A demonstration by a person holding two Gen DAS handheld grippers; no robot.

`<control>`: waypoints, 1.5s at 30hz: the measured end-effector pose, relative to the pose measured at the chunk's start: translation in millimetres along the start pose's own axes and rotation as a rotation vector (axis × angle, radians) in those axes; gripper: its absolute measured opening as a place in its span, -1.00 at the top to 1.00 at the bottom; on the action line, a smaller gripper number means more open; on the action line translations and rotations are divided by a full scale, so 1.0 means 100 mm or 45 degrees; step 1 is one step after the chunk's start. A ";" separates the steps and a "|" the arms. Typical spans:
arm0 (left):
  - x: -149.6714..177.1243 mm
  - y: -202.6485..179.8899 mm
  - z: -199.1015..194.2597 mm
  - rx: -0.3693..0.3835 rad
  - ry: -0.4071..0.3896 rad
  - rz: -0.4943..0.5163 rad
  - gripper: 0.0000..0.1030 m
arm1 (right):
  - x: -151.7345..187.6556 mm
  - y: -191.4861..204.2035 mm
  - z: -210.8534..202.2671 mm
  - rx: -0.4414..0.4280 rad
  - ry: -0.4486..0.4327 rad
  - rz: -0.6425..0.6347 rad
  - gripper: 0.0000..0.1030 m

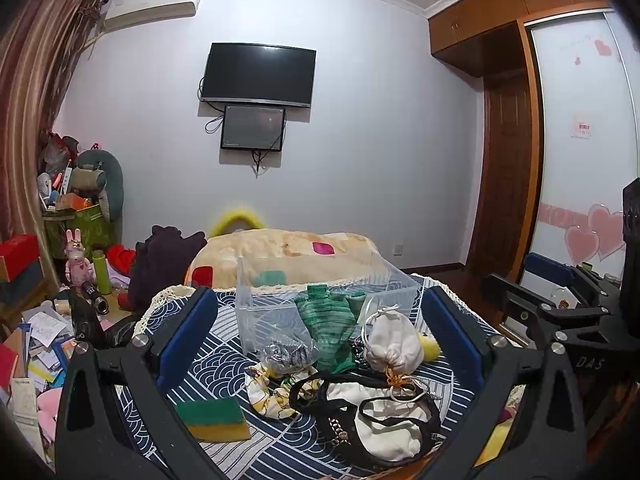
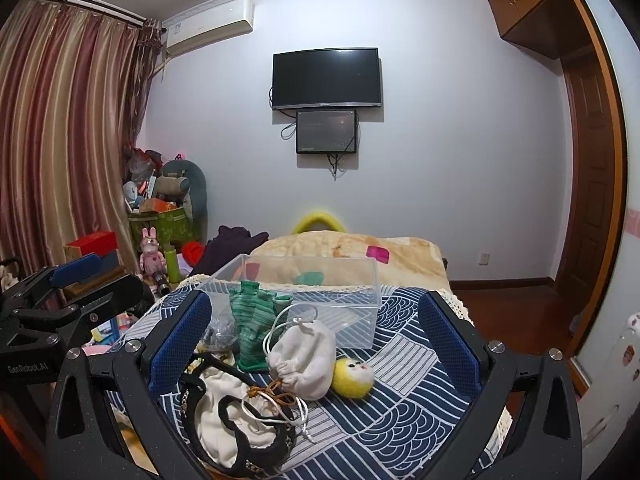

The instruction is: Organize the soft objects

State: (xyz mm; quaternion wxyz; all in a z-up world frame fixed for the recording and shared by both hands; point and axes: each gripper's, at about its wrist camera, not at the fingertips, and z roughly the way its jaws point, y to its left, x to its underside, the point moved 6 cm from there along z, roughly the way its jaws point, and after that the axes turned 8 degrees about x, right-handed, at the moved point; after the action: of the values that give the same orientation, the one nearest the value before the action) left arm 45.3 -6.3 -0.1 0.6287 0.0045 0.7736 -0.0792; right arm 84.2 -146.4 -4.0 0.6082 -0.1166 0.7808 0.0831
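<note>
On the patterned cloth (image 2: pixel 400 360), the white pouch (image 2: pixel 304 360) lies between the open right hand-held gripper (image 2: pixel 320 344).

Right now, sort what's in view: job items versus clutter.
Job: bin, green glove, white pouch, sponge, yellow toy, scrunchie, cream bag.
Clutter: TV, curtain, bunny figure, blanket.

The right gripper (image 2: pixel 316 336) hangs with fingers (image 2: pixel 182 340) spread wide and empty. Between them on the patterned cloth (image 2: pixel 400 412) lie a white drawstring pouch (image 2: pixel 304 360), a yellow felt ball (image 2: pixel 353 377) touching it, and green gloves (image 2: pixel 252 320). A clear plastic box (image 2: pixel 340 280) stands just beyond the fingertips.
</note>
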 end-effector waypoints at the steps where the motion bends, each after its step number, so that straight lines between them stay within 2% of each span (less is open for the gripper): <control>1: 0.00 0.01 -0.01 0.000 -0.003 -0.002 -1.00 | 0.00 0.00 0.00 0.001 -0.001 0.000 -1.00; 34: 0.02 0.00 -0.01 0.016 -0.005 -0.003 -1.00 | -0.06 0.01 -0.08 -0.005 -0.039 0.007 -1.00; 40: 0.06 0.02 -0.01 0.041 0.016 -0.015 -1.00 | -0.04 0.00 -0.06 -0.011 -0.028 0.015 -1.00; 45: 0.10 0.10 -0.01 0.043 -0.011 -0.050 -0.99 | 0.03 -0.01 0.01 -0.020 0.009 0.024 -0.99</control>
State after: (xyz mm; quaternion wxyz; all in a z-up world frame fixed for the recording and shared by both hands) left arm 43.1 2.8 -10.9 0.6301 -0.0002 0.7694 -0.1046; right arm 84.5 -147.8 -7.0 0.6036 -0.1141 0.7834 0.0945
